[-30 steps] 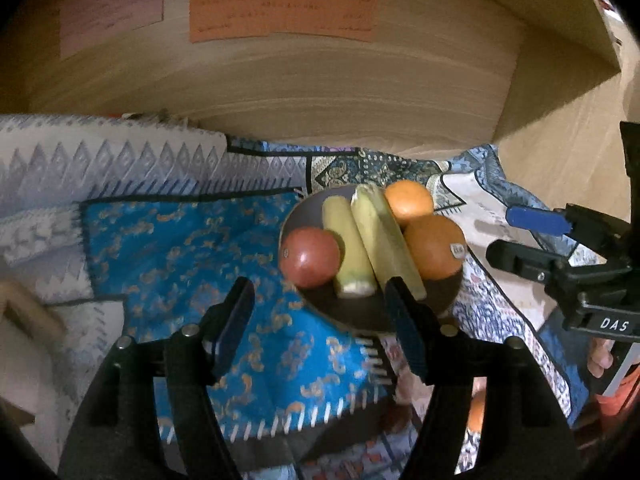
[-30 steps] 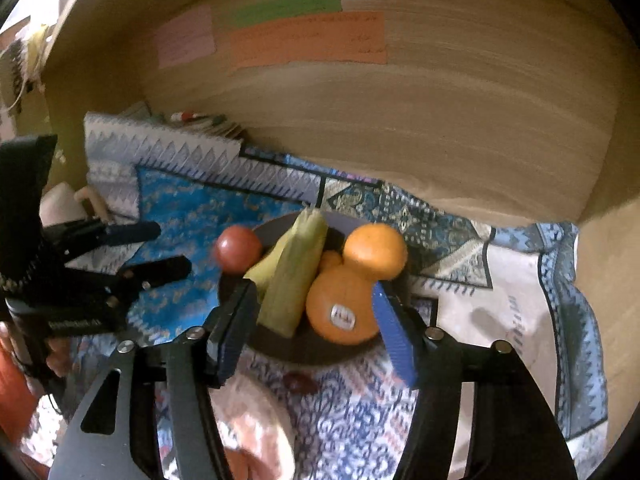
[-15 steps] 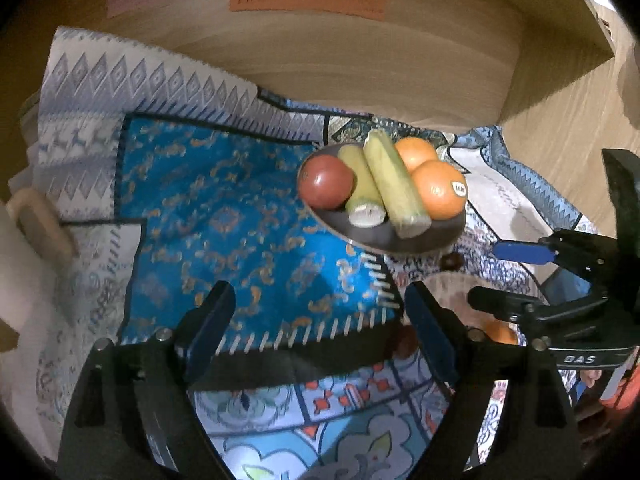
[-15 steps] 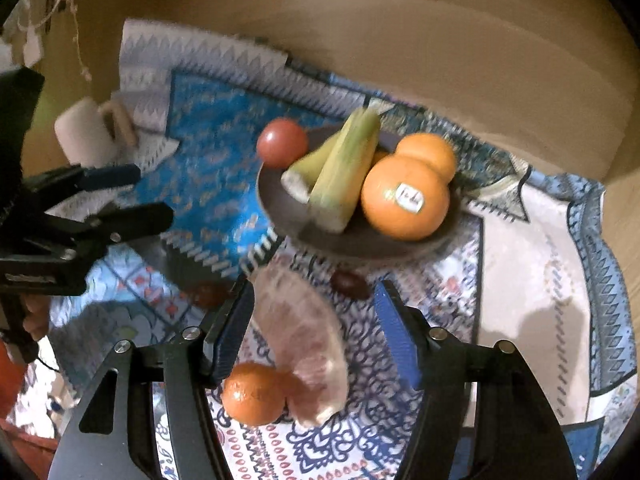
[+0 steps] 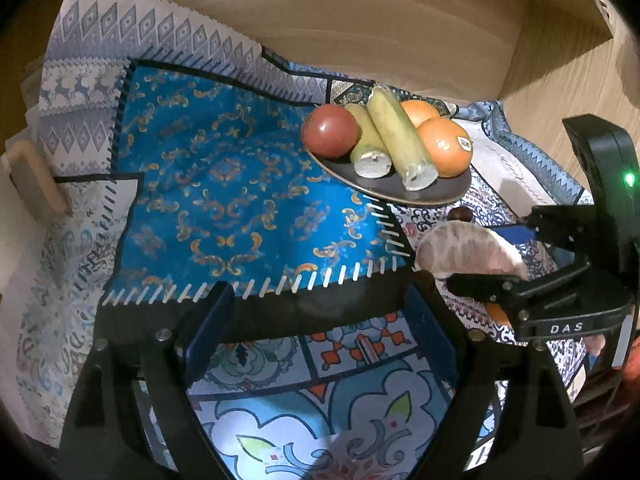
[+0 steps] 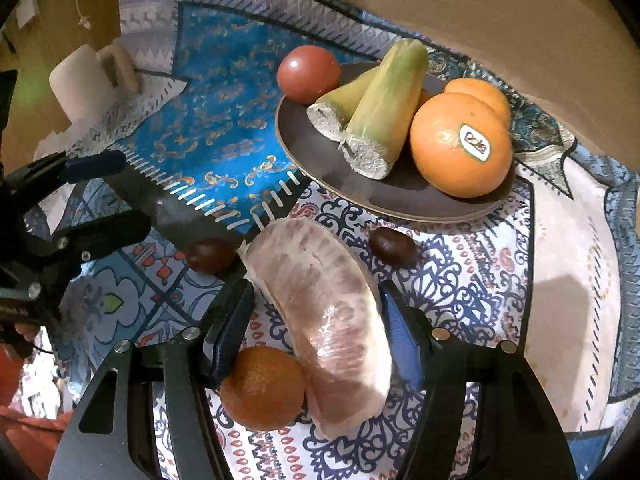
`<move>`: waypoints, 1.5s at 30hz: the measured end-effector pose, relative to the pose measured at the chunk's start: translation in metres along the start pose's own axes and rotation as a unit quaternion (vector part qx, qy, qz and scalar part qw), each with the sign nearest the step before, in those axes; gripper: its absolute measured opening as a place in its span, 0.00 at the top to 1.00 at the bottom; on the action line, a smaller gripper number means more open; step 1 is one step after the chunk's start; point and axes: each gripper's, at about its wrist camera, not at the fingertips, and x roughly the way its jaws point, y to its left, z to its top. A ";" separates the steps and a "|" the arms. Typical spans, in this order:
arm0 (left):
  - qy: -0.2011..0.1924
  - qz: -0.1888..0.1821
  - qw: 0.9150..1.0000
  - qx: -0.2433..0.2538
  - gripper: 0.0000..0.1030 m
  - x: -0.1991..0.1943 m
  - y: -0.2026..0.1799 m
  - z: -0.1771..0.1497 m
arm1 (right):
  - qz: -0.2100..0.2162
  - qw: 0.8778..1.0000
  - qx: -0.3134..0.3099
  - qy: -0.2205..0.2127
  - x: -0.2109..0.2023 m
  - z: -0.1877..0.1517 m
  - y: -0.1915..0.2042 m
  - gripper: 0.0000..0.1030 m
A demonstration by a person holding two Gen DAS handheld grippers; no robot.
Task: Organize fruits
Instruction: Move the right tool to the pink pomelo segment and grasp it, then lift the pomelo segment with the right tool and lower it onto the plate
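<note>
Pomelo segment: the peeled pomelo segment (image 6: 324,320) lies on the patterned cloth (image 6: 472,280) over the surface, just in front of the dark plate (image 6: 400,196), with a small mandarin (image 6: 262,388) touching its near left side.
Lie from the tongs: it sits directly between the two fingers of the right tongs (image 6: 316,336), which straddle its middle from above.
Long axis: it runs from the far left, near the cloth's blue panel, to the near right, roughly along the line the right tongs point, so the fingers face its long flanks.
Pointing: its narrower tip aims toward the plate; the blunter end comes toward the camera.
Right tongs: half spread; the right finger looks to be against the flesh, the left finger stands a little apart, so I judge it not yet gripped.
Left tongs: the left tongs (image 5: 316,320) are spread wide with nothing between them, over bare cloth well left of the segment.
Nearer hand: the right.
Neighbours: two chestnuts (image 6: 392,242) flank the tip.
</note>
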 end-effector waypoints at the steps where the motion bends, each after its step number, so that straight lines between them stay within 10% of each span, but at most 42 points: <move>1: 0.001 -0.002 1.000 0.001 0.15 0.000 -0.001 -0.001 | -0.001 1.000 -0.004 0.000 0.001 0.000 0.001 0.42; 16: 0.014 -0.028 0.999 0.034 0.15 0.008 -0.017 0.000 | 0.009 0.999 0.023 -0.030 -0.024 -0.001 -0.017 0.68; 31: 0.018 -0.027 0.999 0.044 0.15 0.012 -0.023 0.000 | 0.022 0.999 -0.010 0.023 0.004 0.007 -0.016 0.49; 45: 0.023 -0.043 0.997 0.058 0.20 0.017 -0.028 0.005 | -0.021 1.000 0.013 -0.019 -0.017 -0.003 -0.021 0.62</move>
